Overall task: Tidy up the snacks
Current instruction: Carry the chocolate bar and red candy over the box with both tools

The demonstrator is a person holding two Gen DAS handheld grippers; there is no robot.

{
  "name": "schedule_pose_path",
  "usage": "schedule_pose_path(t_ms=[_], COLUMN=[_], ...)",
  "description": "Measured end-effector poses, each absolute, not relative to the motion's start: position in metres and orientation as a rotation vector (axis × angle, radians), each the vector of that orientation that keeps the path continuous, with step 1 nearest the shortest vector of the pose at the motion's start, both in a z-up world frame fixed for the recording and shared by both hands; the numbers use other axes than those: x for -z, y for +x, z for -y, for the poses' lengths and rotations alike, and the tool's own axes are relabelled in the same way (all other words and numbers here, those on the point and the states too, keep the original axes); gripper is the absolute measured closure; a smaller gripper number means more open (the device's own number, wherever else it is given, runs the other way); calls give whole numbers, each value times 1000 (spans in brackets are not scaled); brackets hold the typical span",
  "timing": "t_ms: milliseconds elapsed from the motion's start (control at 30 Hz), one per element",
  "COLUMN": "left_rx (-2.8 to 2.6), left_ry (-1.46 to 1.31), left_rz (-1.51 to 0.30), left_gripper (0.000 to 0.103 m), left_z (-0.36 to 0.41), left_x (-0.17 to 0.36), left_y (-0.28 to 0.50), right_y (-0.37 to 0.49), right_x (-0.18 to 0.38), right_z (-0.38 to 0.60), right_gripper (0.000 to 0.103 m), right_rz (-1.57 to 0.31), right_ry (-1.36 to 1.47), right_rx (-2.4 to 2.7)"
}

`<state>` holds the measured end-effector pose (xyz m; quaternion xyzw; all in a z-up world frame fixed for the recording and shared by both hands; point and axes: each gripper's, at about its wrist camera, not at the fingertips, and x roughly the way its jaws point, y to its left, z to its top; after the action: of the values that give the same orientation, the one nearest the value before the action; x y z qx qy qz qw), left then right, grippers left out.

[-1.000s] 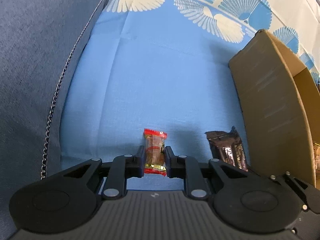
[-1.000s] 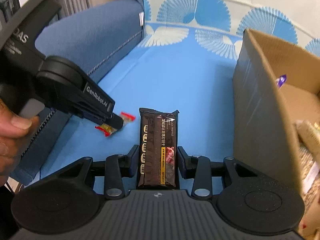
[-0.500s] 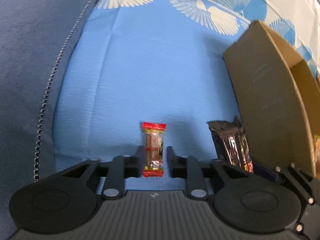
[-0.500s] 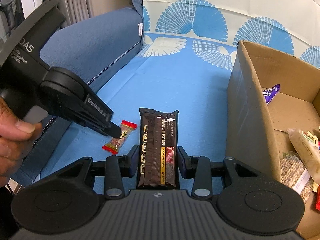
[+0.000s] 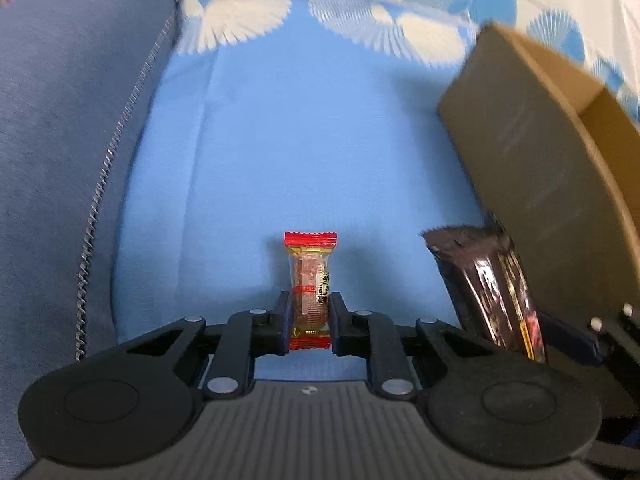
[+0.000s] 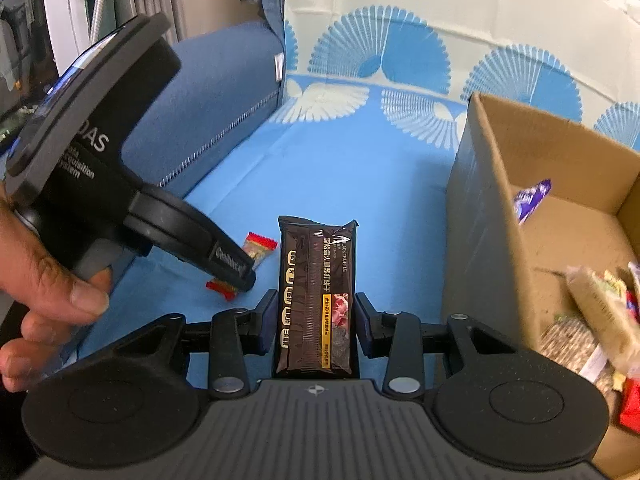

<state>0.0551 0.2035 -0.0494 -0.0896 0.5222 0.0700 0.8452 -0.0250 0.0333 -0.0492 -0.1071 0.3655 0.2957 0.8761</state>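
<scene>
Snacks: left gripper (image 5: 310, 312) clamps the red candy (image 5: 311, 280), right gripper (image 6: 316, 320) the dark biscuit pack (image 6: 316, 300). Lift both clear, release above the cardboard box (image 6: 480, 240) at 3 o'clock.

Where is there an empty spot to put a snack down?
The blue cloth is bare between the sofa arm and the cardboard box. Inside the box, the far end near the purple packet is free; its near end is crowded.

Left gripper (image 5: 309, 317): fingers closed tight on a small candy (image 5: 310, 290), held by a bare hand (image 6: 44, 280) around its handle; right gripper (image 6: 316, 320): fingers pressed against a dark snack bar (image 6: 316, 300), level.
</scene>
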Motion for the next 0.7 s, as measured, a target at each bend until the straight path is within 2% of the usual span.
schedule_pose_path(t_ms=[400,700], left_rx=[-210,-170], left_ry=[-248,-206], left_rz=[-781,-712], left_gripper=[83,83], left_z=[-192,-154], left_x=[-20,-34], left_y=[53,66], right_y=[-41,-29], right_x=[-5,-31], right_z=[0,52], right_gripper=[62,62], right_rz=[-466,-352], right_ry=[-163,-85], right_rx=[-636,-524])
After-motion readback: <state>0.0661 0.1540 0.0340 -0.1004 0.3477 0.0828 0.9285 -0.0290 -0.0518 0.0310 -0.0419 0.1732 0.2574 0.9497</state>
